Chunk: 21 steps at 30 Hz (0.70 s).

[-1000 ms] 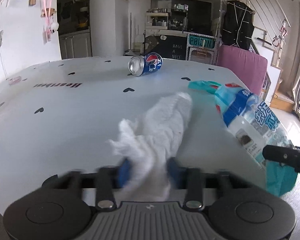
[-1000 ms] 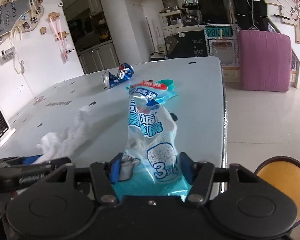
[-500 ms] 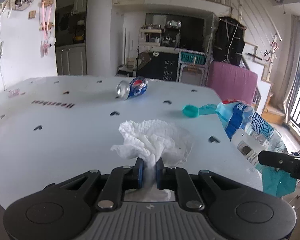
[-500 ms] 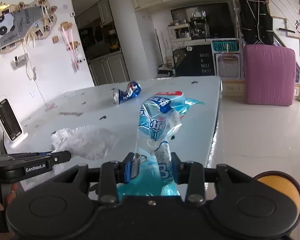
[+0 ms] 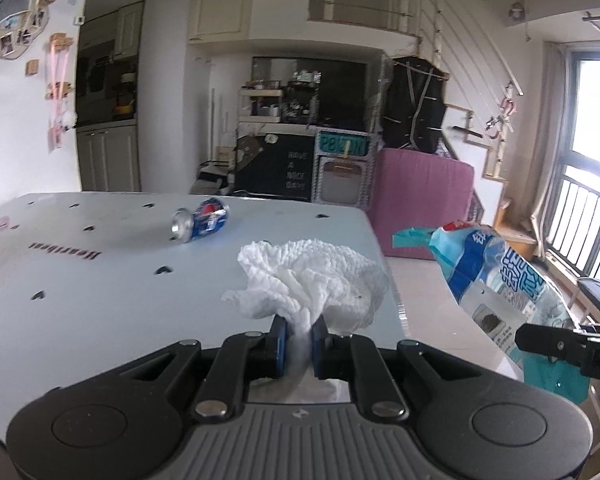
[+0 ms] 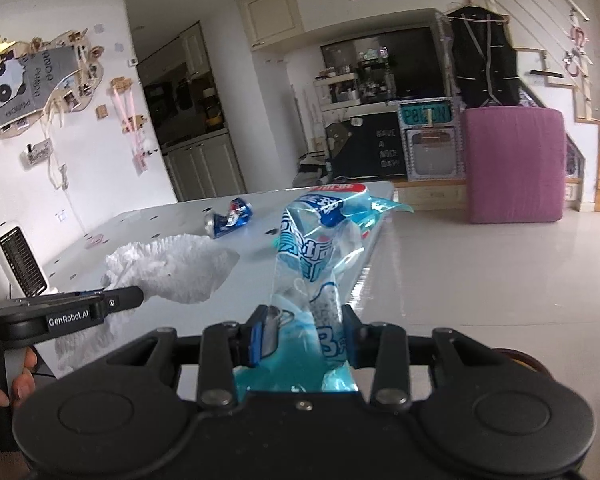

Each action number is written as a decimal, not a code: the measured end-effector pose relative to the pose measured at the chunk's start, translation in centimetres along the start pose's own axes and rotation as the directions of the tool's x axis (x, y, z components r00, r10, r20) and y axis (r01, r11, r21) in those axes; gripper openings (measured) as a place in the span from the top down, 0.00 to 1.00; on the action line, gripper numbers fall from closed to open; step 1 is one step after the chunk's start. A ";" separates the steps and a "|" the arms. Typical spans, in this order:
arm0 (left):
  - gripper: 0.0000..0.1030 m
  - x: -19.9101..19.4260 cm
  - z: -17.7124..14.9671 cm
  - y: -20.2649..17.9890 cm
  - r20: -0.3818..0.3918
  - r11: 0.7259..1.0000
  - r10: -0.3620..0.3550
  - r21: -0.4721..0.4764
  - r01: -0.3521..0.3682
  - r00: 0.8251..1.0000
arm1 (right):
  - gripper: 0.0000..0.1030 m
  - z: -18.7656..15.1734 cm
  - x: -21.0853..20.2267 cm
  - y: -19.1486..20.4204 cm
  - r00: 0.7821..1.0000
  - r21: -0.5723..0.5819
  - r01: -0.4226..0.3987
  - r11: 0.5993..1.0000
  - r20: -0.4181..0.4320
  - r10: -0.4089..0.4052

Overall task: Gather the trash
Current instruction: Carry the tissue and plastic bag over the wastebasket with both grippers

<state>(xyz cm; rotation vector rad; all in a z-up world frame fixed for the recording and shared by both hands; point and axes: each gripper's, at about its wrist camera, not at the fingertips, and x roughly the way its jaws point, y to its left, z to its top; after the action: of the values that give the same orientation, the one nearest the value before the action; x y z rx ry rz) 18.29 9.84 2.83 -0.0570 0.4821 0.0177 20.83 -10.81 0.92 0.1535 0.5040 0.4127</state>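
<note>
The left gripper [image 5: 299, 340] pinches a white tissue [image 5: 312, 280] above the table [image 5: 100, 300]. The right gripper [image 6: 302, 338] squeezes a blue bag [image 6: 320, 248] beside the table. A can [image 5: 200, 220] lies on the table.

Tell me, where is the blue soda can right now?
The blue soda can lies on its side far back on the white table, beyond the tissue in the left wrist view.

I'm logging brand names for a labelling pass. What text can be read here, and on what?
"GenRobot.AI": left gripper arm.
"Heartbeat": table, upside down.
"HAVE A NICE DAY!": chalkboard.
"3": plastic bag; its other characters unreadable.
Can logo: too blurred.
</note>
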 end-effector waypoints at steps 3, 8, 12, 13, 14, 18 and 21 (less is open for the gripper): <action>0.87 0.3 0.1 -1.9 0.003 1.000 -0.028 0.004 0.028 1.000 | 0.63 -0.3 -1.4 -1.9 1.000 0.015 0.025 1.000 -0.001 -0.025; 0.87 1.3 -0.1 -5.3 -0.006 0.997 -0.075 0.029 0.075 0.997 | 0.63 -0.7 -3.3 -5.1 0.997 0.033 0.076 0.997 -0.004 -0.076; 0.87 2.3 -0.5 -7.8 -0.021 0.993 -0.107 0.041 0.108 0.994 | 0.63 -1.1 -4.4 -7.9 0.993 0.059 0.114 0.992 -0.004 -0.114; 0.87 2.6 -0.6 -8.4 -0.026 0.992 -0.115 0.044 0.116 0.993 | 0.63 -1.2 -4.6 -8.5 0.992 0.065 0.123 0.990 -0.006 -0.122; 0.87 2.9 -0.7 -9.0 -0.032 0.991 -0.123 0.047 0.124 0.992 | 0.63 -1.3 -4.8 -9.2 0.991 0.073 0.131 0.989 -0.008 -0.130; 0.87 4.5 -1.5 -11.2 -0.064 0.986 -0.157 0.052 0.161 0.985 | 0.63 -2.0 -5.4 -12.1 0.987 0.104 0.163 0.981 -0.022 -0.162; 0.87 5.9 -2.4 -12.9 -0.101 0.981 -0.181 0.059 0.187 0.978 | 0.63 -2.8 -5.5 -14.2 0.981 0.126 0.191 0.973 -0.045 -0.187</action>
<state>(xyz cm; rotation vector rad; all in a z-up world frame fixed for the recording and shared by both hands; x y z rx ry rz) 22.80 -3.15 -1.43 -0.0357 0.5714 -0.1837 20.03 -25.89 -2.53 0.2223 0.5726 0.1961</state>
